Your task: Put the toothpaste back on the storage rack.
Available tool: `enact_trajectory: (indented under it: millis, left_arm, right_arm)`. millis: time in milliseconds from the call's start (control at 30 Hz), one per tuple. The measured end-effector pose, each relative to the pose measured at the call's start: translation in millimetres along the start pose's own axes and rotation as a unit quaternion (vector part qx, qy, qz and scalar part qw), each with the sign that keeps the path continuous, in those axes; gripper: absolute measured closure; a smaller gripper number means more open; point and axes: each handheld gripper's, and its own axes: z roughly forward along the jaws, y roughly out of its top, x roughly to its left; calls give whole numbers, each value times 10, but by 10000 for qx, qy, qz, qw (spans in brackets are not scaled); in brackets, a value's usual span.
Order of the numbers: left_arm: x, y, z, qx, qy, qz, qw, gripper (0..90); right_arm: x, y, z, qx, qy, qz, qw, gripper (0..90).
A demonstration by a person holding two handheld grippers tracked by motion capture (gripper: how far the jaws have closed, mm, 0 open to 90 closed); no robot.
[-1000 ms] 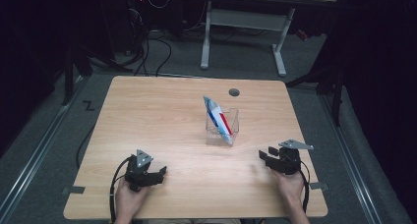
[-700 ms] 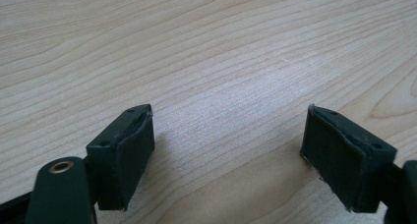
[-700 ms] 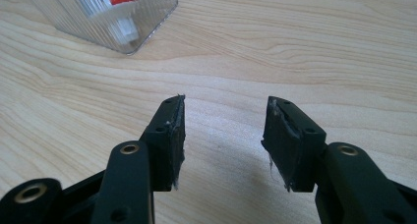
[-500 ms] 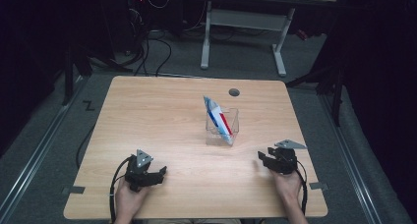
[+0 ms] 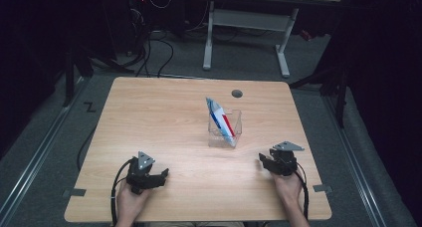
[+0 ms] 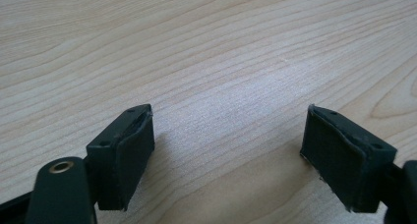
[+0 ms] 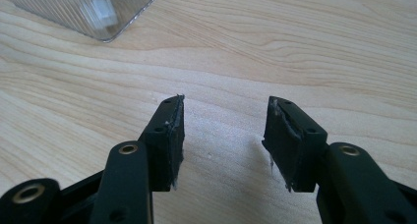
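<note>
Nearest, left gripper (image 5: 161, 175): low over table (image 5: 149, 117), well short and left of bin (image 5: 225, 132); jaws wide apart, nothing held. Right gripper (image 5: 262, 162): just short and right of bin; jaws moderately apart, nothing held. Farther, mid-table: clear bin, upright, with white-red-blue packet (image 5: 221, 122) leaning inside, top poking above rim. Packet probably light, soft, crinkly, somewhat slippery; best pinched at exposed top edge. Bin likely rigid, light, prone to sliding.
</note>
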Motion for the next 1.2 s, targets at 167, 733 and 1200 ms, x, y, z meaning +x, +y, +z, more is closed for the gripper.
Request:
enact_trajectory:
  millis: [167, 733, 1200]
  left_arm:
    - [0, 0, 0, -2, -1, -2, 10000, 203]
    - [0, -1, 0, -4, -2, -6, 10000, 203]
    - [1, -2, -2, -5, -1, 1, 10000, 203]
  right_arm:
    - [4, -5, 44, 45, -39, -22, 10000, 493]
    - [-14, -54, 106, -65, -27, 4, 10000, 439]
    - [-9, -58, 105, -51, -53, 42, 10000, 407]
